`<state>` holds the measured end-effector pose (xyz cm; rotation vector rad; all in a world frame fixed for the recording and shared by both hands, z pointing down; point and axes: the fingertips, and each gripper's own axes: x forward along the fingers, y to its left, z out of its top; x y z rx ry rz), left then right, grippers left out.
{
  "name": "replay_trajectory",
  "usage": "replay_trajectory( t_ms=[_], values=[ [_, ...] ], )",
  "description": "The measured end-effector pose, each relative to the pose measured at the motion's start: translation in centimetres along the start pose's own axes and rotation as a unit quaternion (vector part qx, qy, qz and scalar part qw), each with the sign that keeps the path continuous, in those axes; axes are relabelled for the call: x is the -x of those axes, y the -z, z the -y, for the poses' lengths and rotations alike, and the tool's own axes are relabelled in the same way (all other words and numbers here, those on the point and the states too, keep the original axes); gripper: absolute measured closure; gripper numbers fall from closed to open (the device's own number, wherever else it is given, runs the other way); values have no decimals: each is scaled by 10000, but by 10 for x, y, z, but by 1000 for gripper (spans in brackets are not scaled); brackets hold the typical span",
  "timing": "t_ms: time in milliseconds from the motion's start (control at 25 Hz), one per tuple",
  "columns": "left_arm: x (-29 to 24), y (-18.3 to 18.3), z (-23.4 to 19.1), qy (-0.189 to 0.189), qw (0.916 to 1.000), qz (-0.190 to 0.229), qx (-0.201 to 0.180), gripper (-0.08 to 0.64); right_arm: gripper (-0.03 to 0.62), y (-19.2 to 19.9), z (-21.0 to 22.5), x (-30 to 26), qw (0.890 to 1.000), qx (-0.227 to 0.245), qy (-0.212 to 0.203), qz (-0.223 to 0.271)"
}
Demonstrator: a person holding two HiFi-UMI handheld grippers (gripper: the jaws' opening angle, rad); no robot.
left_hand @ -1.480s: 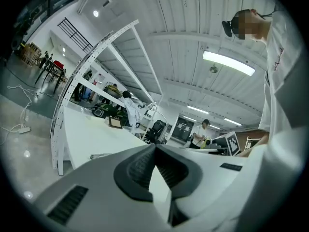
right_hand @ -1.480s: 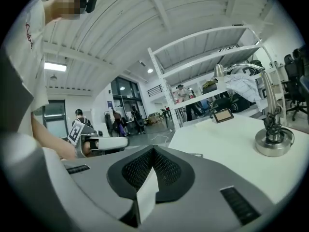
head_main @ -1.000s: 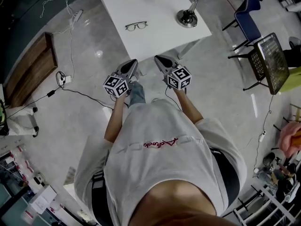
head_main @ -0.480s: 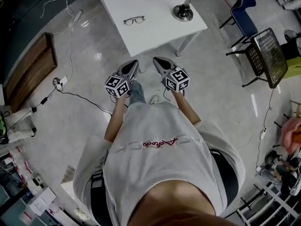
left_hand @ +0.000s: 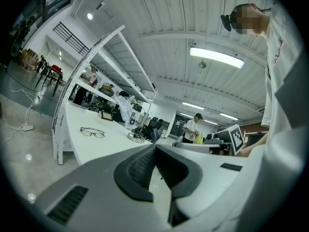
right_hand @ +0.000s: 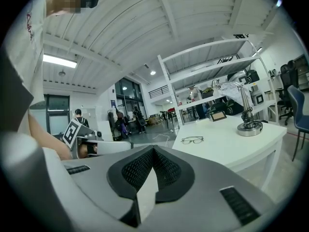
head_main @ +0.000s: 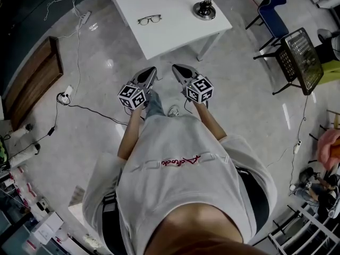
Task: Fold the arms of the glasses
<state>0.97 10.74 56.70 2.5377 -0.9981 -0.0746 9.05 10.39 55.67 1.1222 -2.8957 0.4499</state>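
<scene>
Head view: glasses point(head_main: 149, 19) sit on the white table point(head_main: 178, 33), left of the lamp base point(head_main: 204, 10) and well apart from both grippers. They're too small here to tell how the arms lie. You're standing back on the floor, off the table's near corner. Left gripper point(head_main: 150, 71) and right gripper point(head_main: 176, 68) are side by side in front of you. Jaws are pressed together on both, nothing in them.

Expect the glasses to be light, thin and easily bent, and likely to skid on that smooth top. Suggest pinning the frame front at the bridge or an outer corner, off the lenses. Push each arm inward near its middle, gently, about the hinge.
</scene>
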Motion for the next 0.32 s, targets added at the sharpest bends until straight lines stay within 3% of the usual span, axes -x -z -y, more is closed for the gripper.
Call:
replay_trajectory(
  t_ms=[160,320],
  values=[
    [2,2,1,-20,10000,40,88,531,580,2,-3,3,10000,39,-19,-31],
    [1,3,7,-66,9999,4,-76,531,580,3,-1,11,10000,33,-28,-58]
  ],
)
